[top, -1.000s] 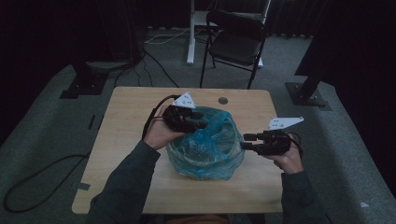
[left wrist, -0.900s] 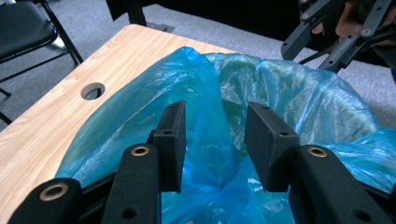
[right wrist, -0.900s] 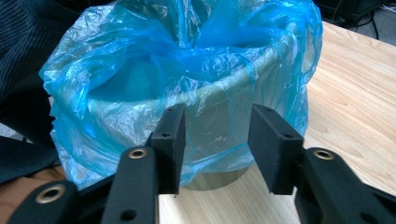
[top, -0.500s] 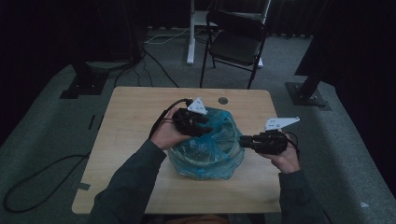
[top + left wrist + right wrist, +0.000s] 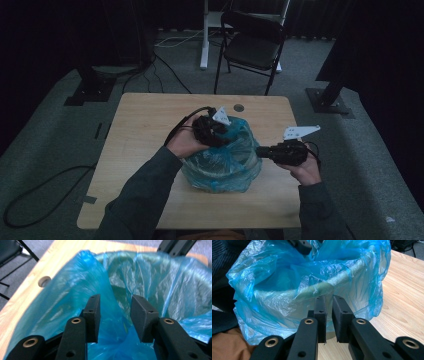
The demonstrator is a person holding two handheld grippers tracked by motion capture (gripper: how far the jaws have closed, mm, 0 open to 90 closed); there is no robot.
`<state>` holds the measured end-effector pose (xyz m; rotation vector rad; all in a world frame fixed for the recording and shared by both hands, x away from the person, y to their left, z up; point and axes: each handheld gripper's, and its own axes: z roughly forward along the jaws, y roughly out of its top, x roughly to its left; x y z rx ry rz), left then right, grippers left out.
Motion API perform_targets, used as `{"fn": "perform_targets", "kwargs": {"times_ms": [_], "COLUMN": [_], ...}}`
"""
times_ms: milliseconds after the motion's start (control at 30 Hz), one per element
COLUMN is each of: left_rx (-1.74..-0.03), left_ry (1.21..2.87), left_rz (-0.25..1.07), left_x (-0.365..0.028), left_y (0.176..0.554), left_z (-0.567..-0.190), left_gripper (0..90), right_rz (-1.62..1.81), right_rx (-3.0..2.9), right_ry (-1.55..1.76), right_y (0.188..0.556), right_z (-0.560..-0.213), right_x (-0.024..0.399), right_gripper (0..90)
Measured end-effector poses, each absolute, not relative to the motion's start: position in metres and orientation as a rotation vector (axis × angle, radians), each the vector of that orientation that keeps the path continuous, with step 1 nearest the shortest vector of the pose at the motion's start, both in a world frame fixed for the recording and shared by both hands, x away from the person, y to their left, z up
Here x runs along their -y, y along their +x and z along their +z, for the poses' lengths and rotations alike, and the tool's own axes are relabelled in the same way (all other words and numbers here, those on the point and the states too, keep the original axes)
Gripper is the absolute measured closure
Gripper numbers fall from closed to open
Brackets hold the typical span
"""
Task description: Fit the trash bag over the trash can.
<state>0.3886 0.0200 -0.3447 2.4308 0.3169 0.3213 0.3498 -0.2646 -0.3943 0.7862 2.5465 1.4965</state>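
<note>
Handling: blue bag liner is thin, soft, slippery; pinch bunched film at rim.
Left gripper: jaws apart around a fold.
Right gripper: jaws have just been closing, nearly together, no film visibly caught.

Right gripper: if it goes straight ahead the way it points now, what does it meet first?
Most likely the blue bag over the bin's side. The right gripper points at it, jaws nearly together after closing, nothing visibly between them. How near it is cannot be judged.

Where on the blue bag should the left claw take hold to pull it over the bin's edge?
Probably the loose fold of the blue bag standing between the left claw pads, from above: it rises free of the bin rim, thin enough to pinch.
</note>
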Motion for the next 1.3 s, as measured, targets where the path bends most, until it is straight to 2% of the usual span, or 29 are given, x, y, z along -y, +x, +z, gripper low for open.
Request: {"fn": "perform_targets", "kwargs": {"times_ms": [867,1300], "left_rx": [-0.177,-0.194], "left_ry": [2.724,2.838], "left_rz": [0.47,0.417], "left_x": [0.022,0.029], "left_y": [0.386,0.392], "left_z": [-0.377,-0.388], "left_gripper": [59.1,57.1], "right_rz": [1.494,1.492], "right_rx": [-2.552,-2.558], "right_ry": [0.785,0.785], "right_y": [0.35,0.35], "right_z": [-0.396,-0.397], "right_x": [0.266,0.265], "right_gripper": [83.4,84.1]}}
